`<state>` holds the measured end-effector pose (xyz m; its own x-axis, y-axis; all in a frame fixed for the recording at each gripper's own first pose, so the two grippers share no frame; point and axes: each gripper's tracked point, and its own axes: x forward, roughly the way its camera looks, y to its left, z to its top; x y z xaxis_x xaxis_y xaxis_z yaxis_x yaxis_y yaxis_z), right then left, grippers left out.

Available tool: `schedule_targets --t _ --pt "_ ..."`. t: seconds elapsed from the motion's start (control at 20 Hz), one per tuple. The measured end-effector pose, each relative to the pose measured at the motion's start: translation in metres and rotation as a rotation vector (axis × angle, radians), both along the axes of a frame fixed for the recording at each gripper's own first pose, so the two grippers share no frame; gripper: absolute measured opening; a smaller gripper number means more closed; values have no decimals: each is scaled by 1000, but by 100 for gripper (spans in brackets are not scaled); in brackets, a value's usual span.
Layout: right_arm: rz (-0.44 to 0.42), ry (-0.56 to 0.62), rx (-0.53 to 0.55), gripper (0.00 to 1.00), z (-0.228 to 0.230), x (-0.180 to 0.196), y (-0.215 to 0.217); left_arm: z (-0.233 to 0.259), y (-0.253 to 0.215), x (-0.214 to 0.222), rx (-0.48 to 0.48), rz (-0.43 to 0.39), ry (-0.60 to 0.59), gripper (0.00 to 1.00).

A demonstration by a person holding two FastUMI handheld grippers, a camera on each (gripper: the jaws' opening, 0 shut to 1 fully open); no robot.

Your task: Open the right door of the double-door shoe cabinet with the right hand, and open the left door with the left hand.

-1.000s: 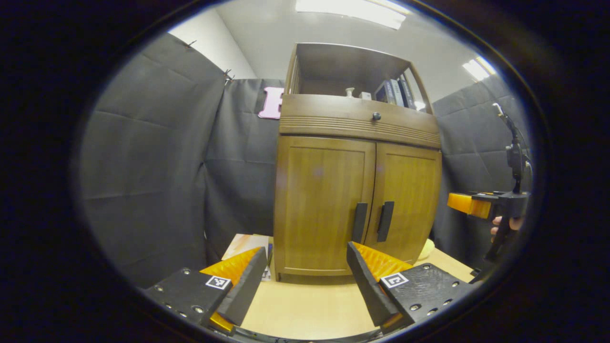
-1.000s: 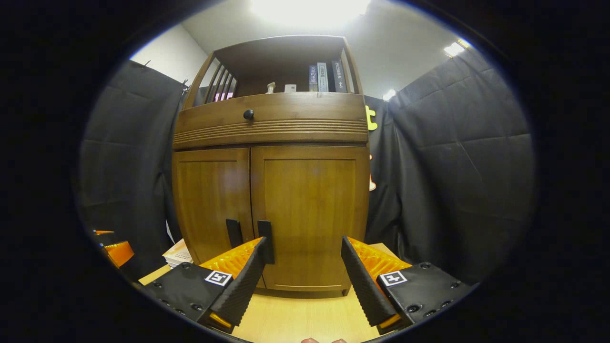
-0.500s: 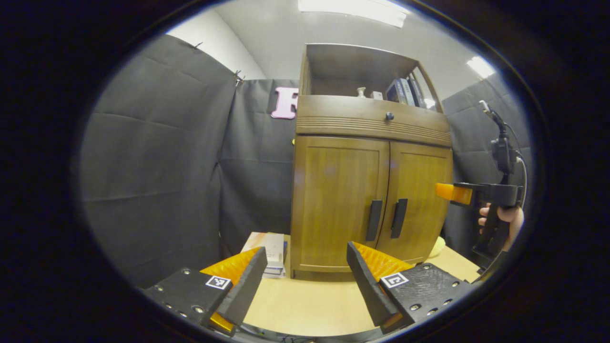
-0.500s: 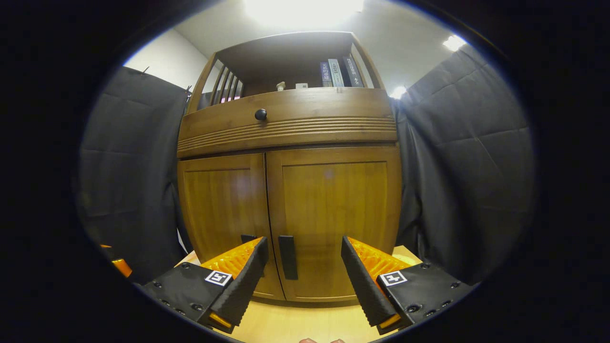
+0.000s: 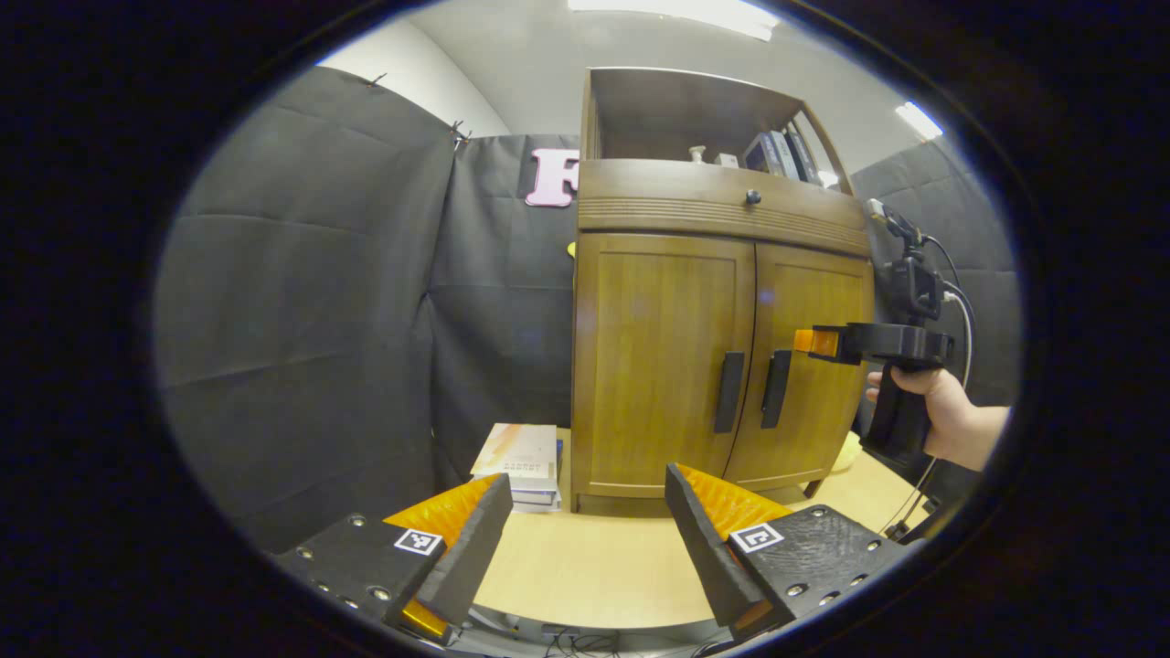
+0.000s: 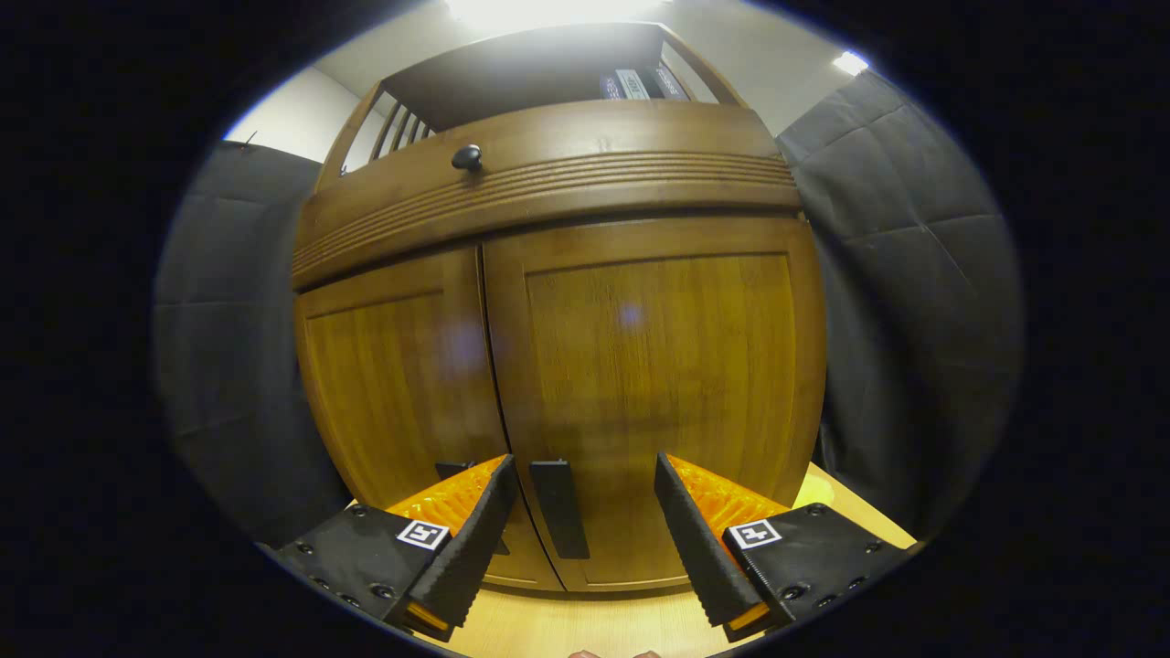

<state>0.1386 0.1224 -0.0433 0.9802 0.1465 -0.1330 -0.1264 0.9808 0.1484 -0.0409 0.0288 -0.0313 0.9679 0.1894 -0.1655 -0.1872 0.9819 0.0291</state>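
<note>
Cabinet (image 6: 558, 302) doors sit closed in front of me, both flush with the frame. Through the right gripper view, my right gripper (image 6: 579, 525) has its jaws spread wide and holds nothing. The right door's handle (image 6: 559, 521) stands upright between the two fingers, nearer the left one, and I cannot tell whether either finger touches it. The right door (image 6: 658, 366) rises straight ahead of the jaws, and the left door (image 6: 398, 384) lies off to their left, its handle mostly hidden behind my left finger. A round knob (image 6: 467, 157) sits high above the jaws on the drawer front.

Through the left gripper view, my left gripper (image 5: 585, 535) also has its jaws apart and empty, hanging over the pale tabletop (image 5: 585, 571) well short of the cabinet. The left door's handle (image 5: 728, 392) stands beyond the right finger, above it and clear of it. A stack of books (image 5: 521, 461) rests on the table ahead of the left finger, just beside the cabinet's left side. Farther right, a hand (image 5: 937, 411) holds the other gripper level, its tip close to the right door near the handle.
</note>
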Motion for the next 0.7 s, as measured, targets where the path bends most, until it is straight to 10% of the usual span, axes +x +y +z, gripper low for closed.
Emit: schedule_targets --t 0.5,0.7 --pt "8 105 -29 97 -47 32 23 5 -3 7 -2 -12 -24 99" --pt "32 115 -40 66 -53 41 32 2 -3 7 -13 8 -8 99"
